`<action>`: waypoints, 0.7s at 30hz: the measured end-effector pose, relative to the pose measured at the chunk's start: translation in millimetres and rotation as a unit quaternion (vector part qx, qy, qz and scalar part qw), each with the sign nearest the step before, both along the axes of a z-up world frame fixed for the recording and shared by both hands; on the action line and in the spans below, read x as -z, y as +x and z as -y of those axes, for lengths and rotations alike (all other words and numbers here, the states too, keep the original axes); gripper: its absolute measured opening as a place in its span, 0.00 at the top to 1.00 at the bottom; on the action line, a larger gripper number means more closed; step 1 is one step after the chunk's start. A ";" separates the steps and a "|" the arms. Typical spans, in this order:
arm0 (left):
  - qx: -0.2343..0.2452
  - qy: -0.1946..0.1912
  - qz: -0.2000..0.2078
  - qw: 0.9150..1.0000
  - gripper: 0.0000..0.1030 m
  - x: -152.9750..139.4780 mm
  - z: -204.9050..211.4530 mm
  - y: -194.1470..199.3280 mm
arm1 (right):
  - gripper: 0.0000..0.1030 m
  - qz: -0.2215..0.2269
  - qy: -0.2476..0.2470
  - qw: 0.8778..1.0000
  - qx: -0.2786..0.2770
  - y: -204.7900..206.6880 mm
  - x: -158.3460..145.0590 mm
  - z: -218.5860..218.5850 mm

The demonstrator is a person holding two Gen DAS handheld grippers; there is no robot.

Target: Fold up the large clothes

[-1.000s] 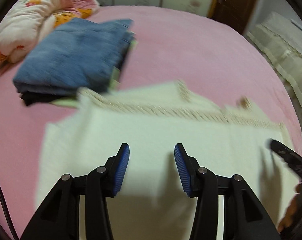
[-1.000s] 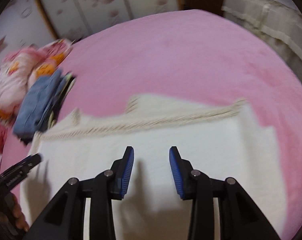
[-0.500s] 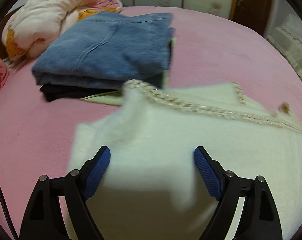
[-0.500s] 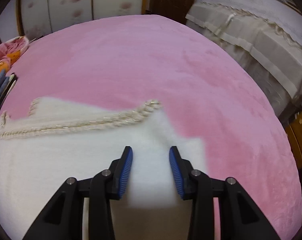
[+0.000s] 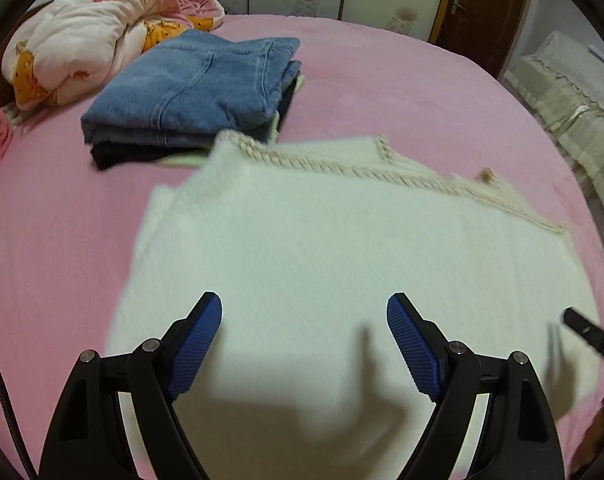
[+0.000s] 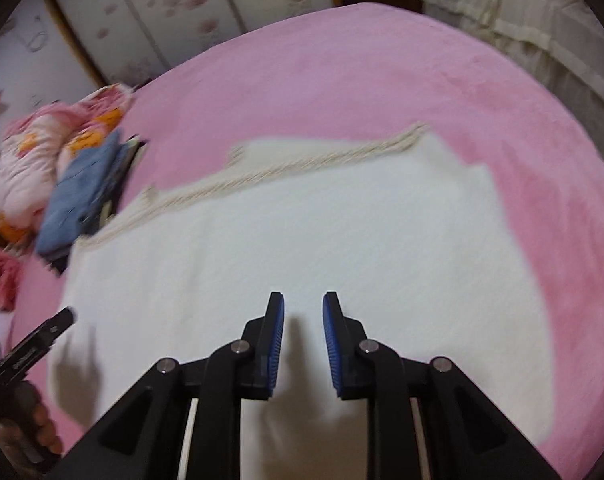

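On pink bedsheet [image 5: 381, 80], centre: cream knit garment [image 5: 321, 248], folded to rough rectangle w/ braided rope-like trim [image 5: 401, 174] along far edge; lies flat, nothing holding it. Left gripper [image 5: 303, 320] hovers over near part, jaws spread wide, nothing between; right gripper [image 6: 303, 320] above same cloth, jaws narrowing to a small gap, no fabric pinched between blue pads [image 6: 277, 340]. Risks (judged): next pinch may catch only top layer, so fold peels apart when lifted; loose trim could snag a pad; far-left corner sits close to folded jeans [image 5: 190, 92] stack, so a drag that way may shove it. Materials: garment soft, fuzzy, thick, limp; sheet plush, matte; jeans stiff denim, stitched seams, atop dark item; floral quilt [image 5: 82, 36] puffy, bunched at far left; pads ribbed rubber.
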State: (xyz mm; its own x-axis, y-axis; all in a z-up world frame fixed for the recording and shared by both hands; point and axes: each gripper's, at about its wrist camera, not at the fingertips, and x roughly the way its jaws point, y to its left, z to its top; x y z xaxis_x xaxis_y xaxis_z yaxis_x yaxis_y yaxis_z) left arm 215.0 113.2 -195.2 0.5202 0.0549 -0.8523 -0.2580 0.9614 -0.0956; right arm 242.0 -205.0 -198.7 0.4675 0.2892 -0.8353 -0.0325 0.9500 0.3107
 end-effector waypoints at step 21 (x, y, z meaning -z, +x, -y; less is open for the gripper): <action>-0.033 0.068 -0.041 0.996 0.18 45.4 -30.0 -79.3 | 0.97 0.005 -0.140 0.990 -0.019 -60.7 44.3 71.3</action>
State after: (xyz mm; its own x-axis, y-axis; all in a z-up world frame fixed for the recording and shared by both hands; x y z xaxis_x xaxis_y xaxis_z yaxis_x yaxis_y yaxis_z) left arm 135.7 143.2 -240.6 0.4399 0.2045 -0.8744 -0.3236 0.9444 0.0581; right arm 181.3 -276.2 -243.0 0.4689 0.0642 -0.8809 -0.0714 0.9968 0.0346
